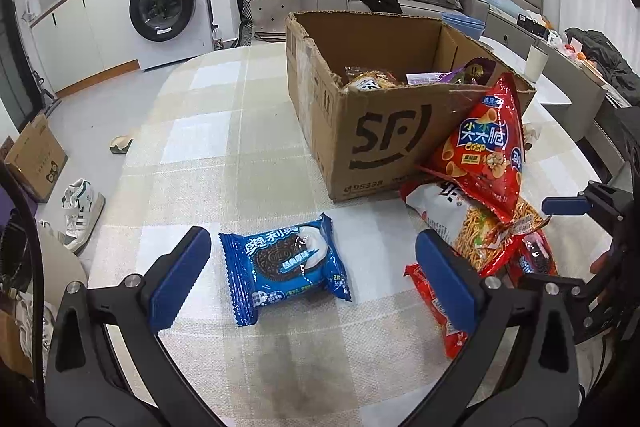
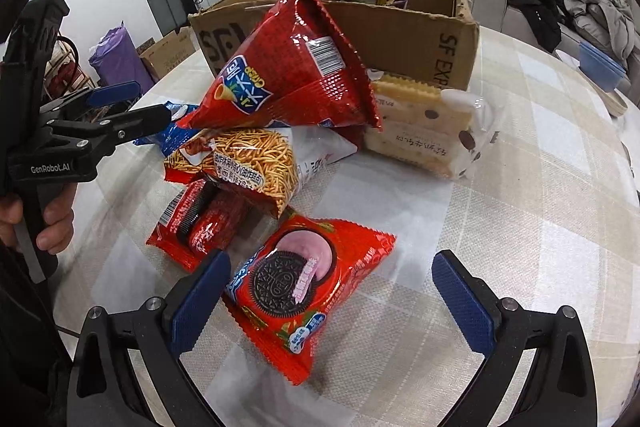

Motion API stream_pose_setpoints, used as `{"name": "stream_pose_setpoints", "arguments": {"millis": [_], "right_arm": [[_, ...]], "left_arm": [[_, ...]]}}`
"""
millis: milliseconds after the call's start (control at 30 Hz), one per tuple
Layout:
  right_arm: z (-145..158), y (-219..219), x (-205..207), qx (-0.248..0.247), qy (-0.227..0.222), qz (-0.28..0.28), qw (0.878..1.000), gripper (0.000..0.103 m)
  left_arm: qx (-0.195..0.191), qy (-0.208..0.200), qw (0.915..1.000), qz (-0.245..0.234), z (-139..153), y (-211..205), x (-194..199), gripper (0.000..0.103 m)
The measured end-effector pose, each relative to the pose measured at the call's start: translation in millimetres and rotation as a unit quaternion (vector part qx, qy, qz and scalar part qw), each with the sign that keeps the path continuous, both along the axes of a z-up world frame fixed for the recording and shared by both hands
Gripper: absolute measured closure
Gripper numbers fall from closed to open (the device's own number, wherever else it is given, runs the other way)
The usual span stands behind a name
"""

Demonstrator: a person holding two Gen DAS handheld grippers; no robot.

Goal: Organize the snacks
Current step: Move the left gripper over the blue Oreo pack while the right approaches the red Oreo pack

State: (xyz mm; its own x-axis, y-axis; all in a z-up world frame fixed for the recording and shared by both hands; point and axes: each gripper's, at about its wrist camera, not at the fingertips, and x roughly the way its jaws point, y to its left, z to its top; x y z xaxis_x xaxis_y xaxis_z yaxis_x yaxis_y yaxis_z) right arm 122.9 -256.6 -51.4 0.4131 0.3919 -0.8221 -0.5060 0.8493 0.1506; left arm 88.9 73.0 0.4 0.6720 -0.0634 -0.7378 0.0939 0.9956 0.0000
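A: How far along? Left gripper (image 1: 312, 275) gapes wide, empty — blue Oreo pack (image 1: 285, 273) lies on the table between its jaws.

B: Some snacks in the cardboard box (image 1: 384, 131); the pile beside it waits. Right gripper (image 2: 328, 301) — spread, empty — straddles the red Oreo pack (image 2: 306, 291).

I count one cardboard box (image 1: 384, 131), one blue cookie pack (image 1: 285, 269), two red cookie packs (image 2: 308, 291) (image 2: 200, 227), one cone-snack bag (image 2: 288, 67), one noodle-snack bag (image 2: 248, 163), one cracker pack (image 2: 420, 123).
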Motion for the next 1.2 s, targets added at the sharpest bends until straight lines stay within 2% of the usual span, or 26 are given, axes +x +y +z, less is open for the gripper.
{"name": "stream_pose_setpoints", "arguments": {"millis": [400,500,733,967,1200], "right_arm": [[0,-45,9,-0.017,0.009,-0.027,0.999,0.001],[1,-42,8,-0.023,0.004,-0.020,1.000,0.001],[-9,-22,4,-0.056,-0.003,-0.018,0.998,0.001],[-16,-17,6,-0.056,0.001,-0.022,0.998,0.001],[-16,-21,6,-0.052,-0.003,-0.012,0.999,0.000]], "left_arm": [[0.001,0.022,0.9997,0.009,-19,12,14,0.001],[0.002,0.026,0.9997,0.004,-22,13,16,0.001],[0.030,0.041,0.9987,-0.009,-31,6,22,0.001],[0.046,0.071,0.9964,-0.001,-49,11,36,0.001],[0.040,0.089,0.9951,0.010,-62,18,51,0.001]]}}
